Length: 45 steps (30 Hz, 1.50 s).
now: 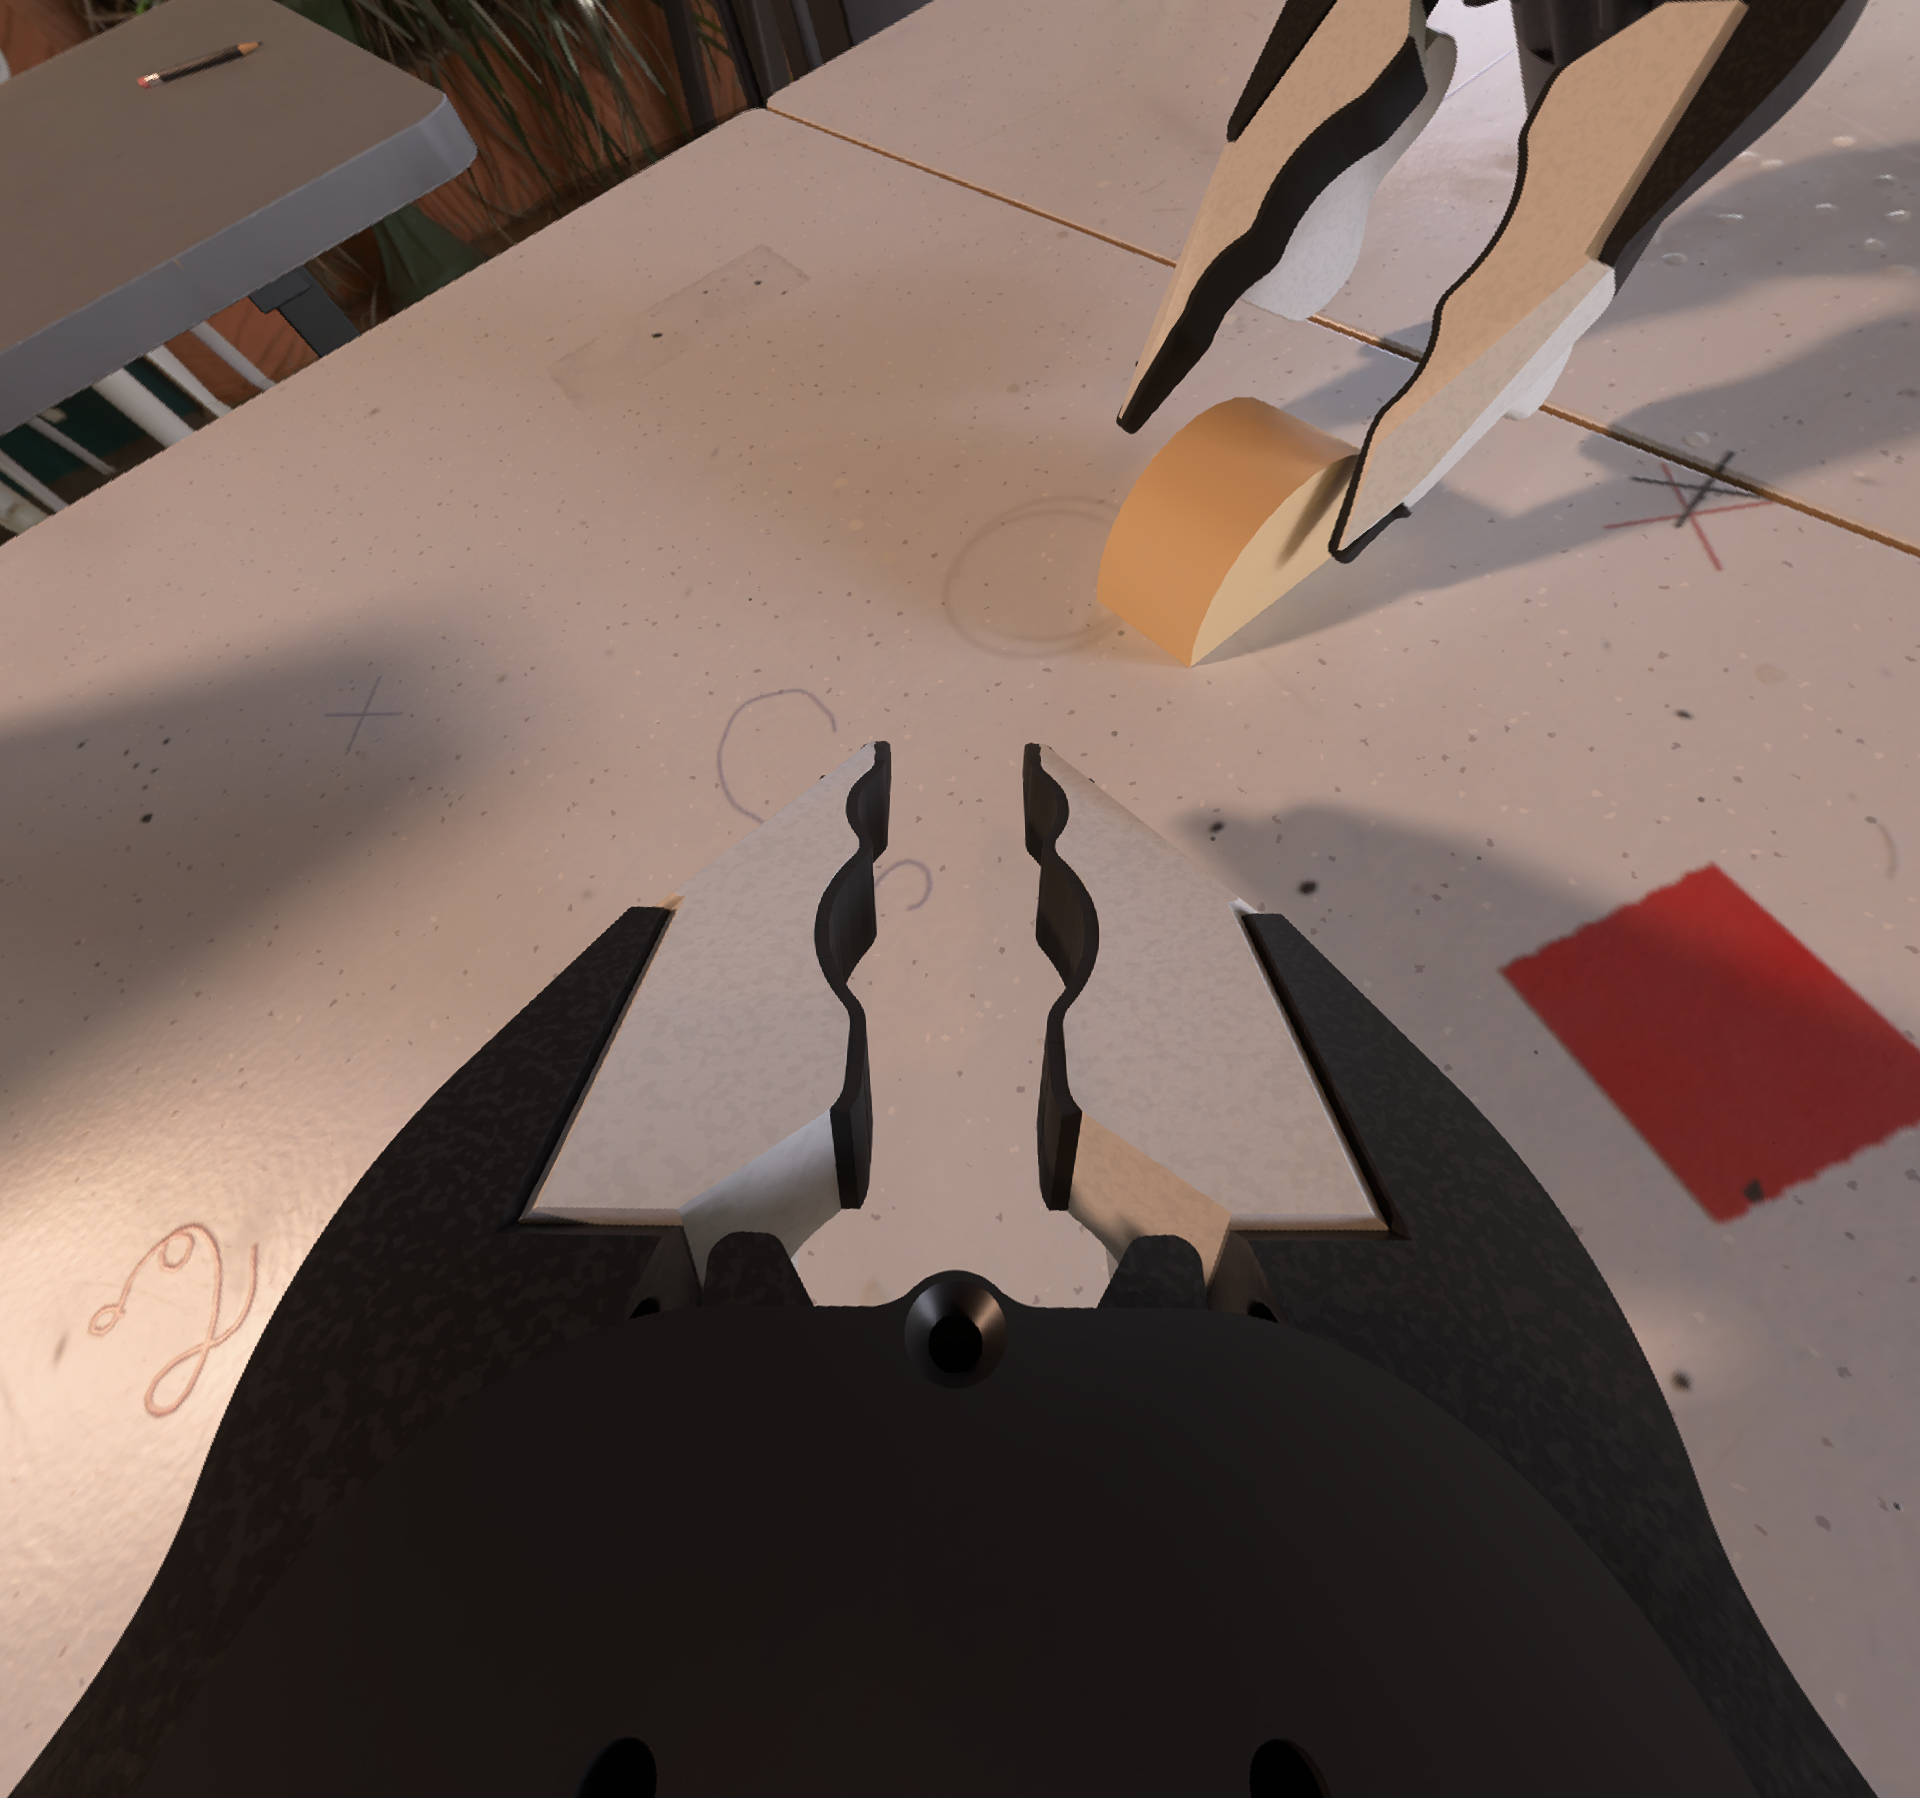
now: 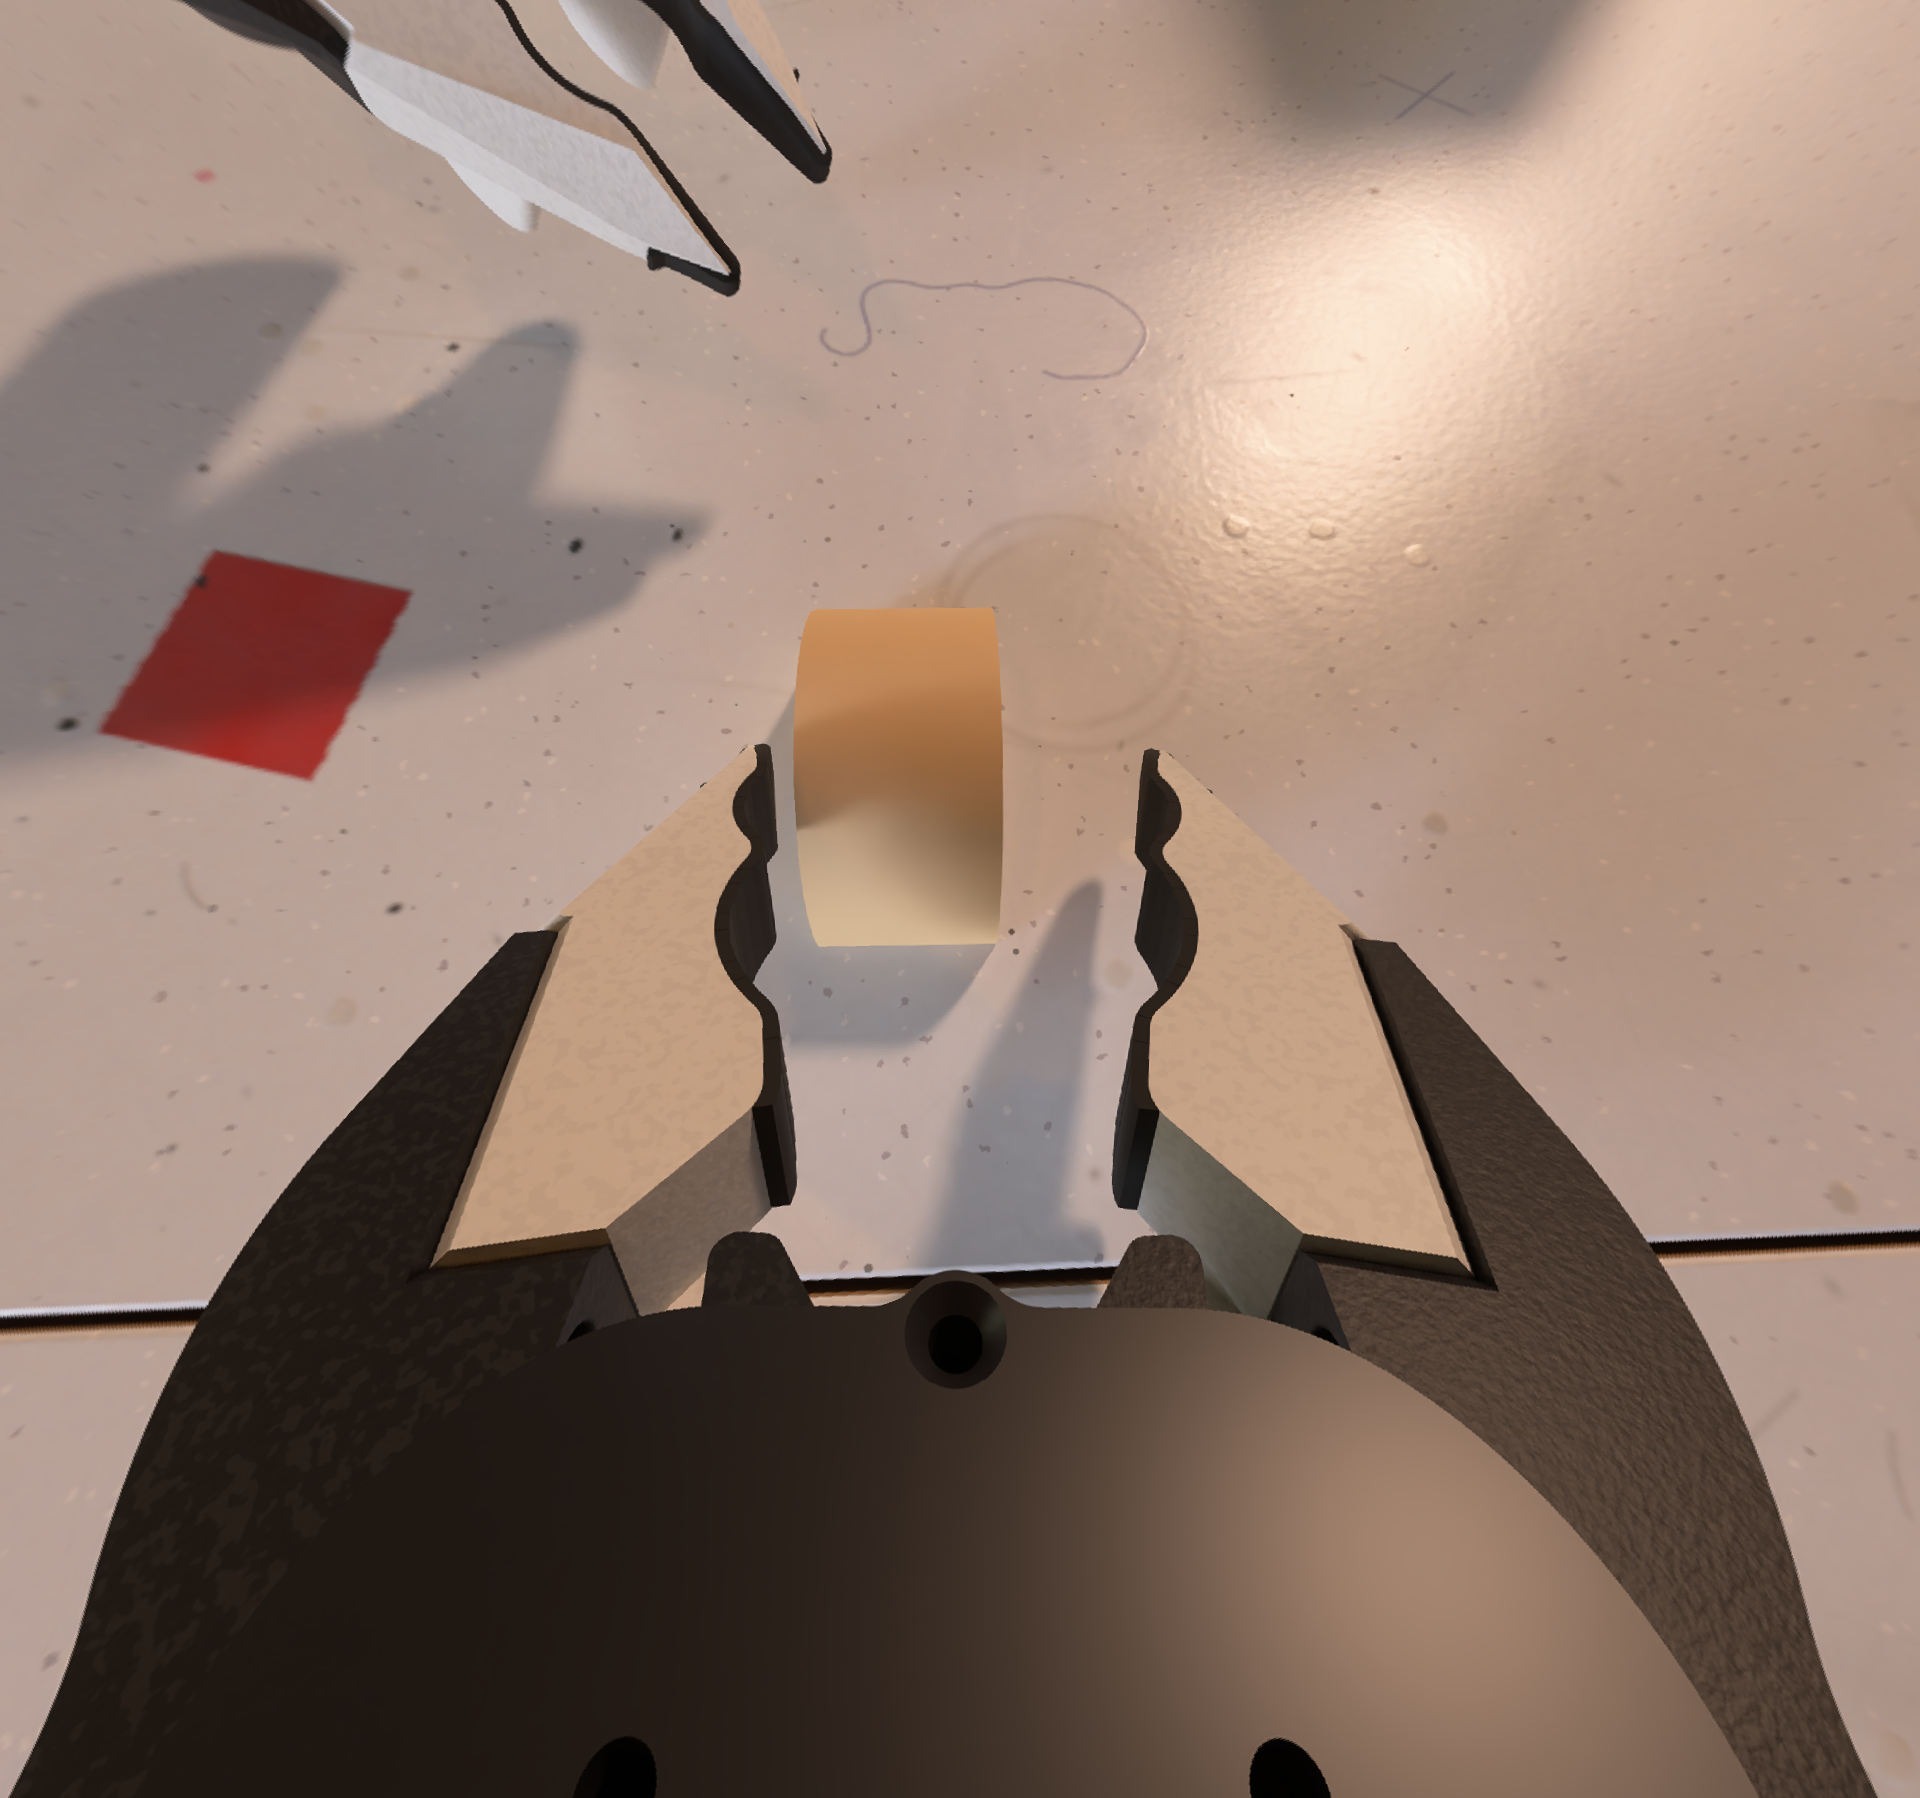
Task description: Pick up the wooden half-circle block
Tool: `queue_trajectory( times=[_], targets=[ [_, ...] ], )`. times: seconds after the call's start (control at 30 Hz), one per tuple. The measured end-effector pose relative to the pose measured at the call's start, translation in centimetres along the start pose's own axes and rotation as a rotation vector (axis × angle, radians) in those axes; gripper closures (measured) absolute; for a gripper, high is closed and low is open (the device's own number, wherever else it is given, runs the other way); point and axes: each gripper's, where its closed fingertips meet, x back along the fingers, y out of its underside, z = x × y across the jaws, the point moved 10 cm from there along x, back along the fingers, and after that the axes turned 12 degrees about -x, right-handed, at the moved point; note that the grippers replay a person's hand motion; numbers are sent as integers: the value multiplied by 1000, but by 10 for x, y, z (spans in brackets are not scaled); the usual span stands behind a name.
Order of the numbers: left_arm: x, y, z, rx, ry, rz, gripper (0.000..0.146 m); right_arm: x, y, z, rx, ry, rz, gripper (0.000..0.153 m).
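Room is plentiful around the right gripper (image 2: 954,761): its fingers stand wide apart, straddling the wooden half-circle block (image 2: 899,772), which sits on the table (image 2: 1455,813) between the tips and closer to the finger on the left of the right wrist view. That finger looks to be just beside or touching the block's flat face; I cannot tell which. On the other side a clear strip of tabletop shows between block and finger. Nothing is gripped.

Over in the left wrist view, the block (image 1: 1195,533) rests flat side down, curved back arching up, one right-gripper fingertip (image 1: 1371,512) crossing in front of its pale half-round face, the other tip hanging above and behind the curve. The curved surface is warm orange-tan, the end face lighter cream, smooth all over.

Meanwhile the left gripper (image 1: 956,751) hovers well short of the block, fingers parted by a narrow gap, holding nothing. A red patch (image 1: 1714,1031) lies on the table off to its right, well apart from the block. A seam (image 1: 1039,200) between tabletops runs beyond the block, and the table's far-left edge drops toward a grey side table (image 1: 208,179) carrying a pencil (image 1: 197,65).
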Motion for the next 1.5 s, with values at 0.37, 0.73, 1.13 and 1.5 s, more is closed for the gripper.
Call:
queue_trajectory(
  times=[0.37, 0.73, 1.13, 1.5],
  targets=[
    [-1, 0, 3, -27, -1, -18, 121, 2, -2, -1, -13, 45, 45, 85],
    [-2, -1, 5, -42, -1, -27, 121, -2, -4, -8, 31, 36, 51, 88],
    [-4, -1, 8, -74, -2, -48, 122, -2, -3, -13, 83, 19, 48, 106],
    [-6, -1, 11, -101, -2, -66, 122, -2, -3, -13, 98, 24, 51, 114]
  ],
)
